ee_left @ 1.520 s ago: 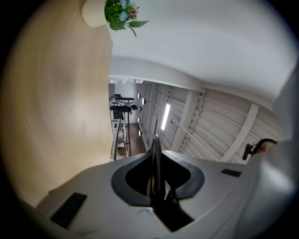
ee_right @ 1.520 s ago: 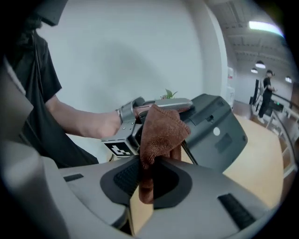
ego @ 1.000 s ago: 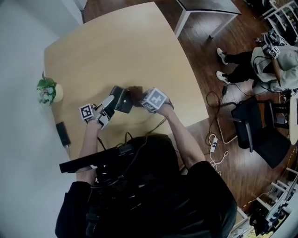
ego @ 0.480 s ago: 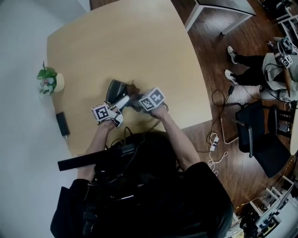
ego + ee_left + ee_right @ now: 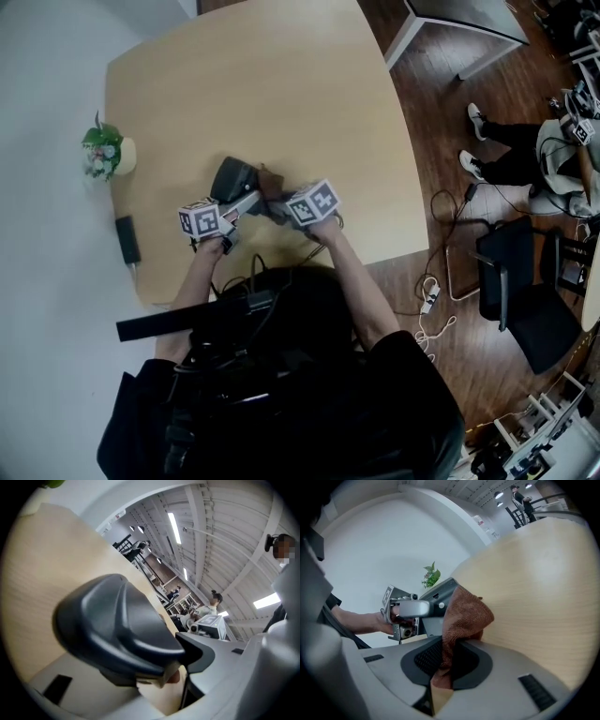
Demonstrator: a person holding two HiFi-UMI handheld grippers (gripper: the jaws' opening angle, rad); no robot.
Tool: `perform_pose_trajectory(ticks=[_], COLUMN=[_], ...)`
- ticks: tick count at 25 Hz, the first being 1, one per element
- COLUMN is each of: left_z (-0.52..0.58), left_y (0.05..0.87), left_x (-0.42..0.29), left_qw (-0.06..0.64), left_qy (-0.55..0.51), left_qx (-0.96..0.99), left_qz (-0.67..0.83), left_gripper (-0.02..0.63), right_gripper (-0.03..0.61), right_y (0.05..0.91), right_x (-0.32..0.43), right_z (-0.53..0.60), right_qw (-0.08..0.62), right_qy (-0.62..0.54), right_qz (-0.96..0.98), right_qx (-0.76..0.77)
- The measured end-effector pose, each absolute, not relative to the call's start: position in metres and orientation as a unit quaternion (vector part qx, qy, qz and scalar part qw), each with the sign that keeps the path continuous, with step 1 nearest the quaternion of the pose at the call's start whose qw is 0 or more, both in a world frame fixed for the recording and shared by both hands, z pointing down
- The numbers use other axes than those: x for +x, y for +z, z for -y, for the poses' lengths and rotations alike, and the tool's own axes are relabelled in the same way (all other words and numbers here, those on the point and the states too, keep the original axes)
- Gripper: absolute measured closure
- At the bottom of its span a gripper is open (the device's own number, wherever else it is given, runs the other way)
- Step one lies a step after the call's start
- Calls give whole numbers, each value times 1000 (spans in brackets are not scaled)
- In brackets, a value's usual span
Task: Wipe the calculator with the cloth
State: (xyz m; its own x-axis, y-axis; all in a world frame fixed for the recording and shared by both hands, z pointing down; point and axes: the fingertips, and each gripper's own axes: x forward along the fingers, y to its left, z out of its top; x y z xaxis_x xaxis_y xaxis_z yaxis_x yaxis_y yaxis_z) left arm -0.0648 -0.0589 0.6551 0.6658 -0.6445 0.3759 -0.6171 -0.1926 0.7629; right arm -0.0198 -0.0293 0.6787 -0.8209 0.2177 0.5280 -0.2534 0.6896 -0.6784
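From the head view, the calculator (image 5: 231, 178) sits tipped up over the table (image 5: 281, 84), between the two tongs. The left gripper (image 5: 242, 200) has just been closing on it.

In the left gripper view, the pads press on the dark calculator (image 5: 117, 625), so it is held. A firm hold will keep it from slipping.

In the right gripper view, the right gripper (image 5: 445, 660) pinches the brown cloth (image 5: 461, 616), which looks to touch the calculator. It should rub softly, in long strokes.
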Motion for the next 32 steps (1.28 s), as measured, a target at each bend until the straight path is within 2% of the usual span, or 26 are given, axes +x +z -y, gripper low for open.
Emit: perform_pose_trajectory(ticks=[5,10,13,15,19,24,30,32], left_z=[43,32,25,26,27,26,23,23], left_y=[631,600,588,580,571,565,562,564], left_x=[-55,-36,-25,-22,-21,-27,-27,-30], left_qw=[467,403,338,287,210,208,230,229], left_qy=[59,140,223,260,292,260,229,234], left_qx=[820,865,882,889,895,898,899,898], left_qz=[325,264,241,242,263,288,293,295], left_gripper=[436,447,460,505,526,526,526,526], right_gripper=[528,528,526,526,525,525,526,526], right_y=[616,496,456,458,471,482,524,519], right_x=[7,-32,-67,-83,-79,-44,35,43], right_z=[58,56,29,16,18,48,101,98], right_qw=[292,230,244,290,353,373,449,445], right_qy=[335,261,210,164,115,124,103,109], right_qz=[895,937,945,940,927,920,877,877], right_qx=[48,-6,-54,-68,-51,5,136,145])
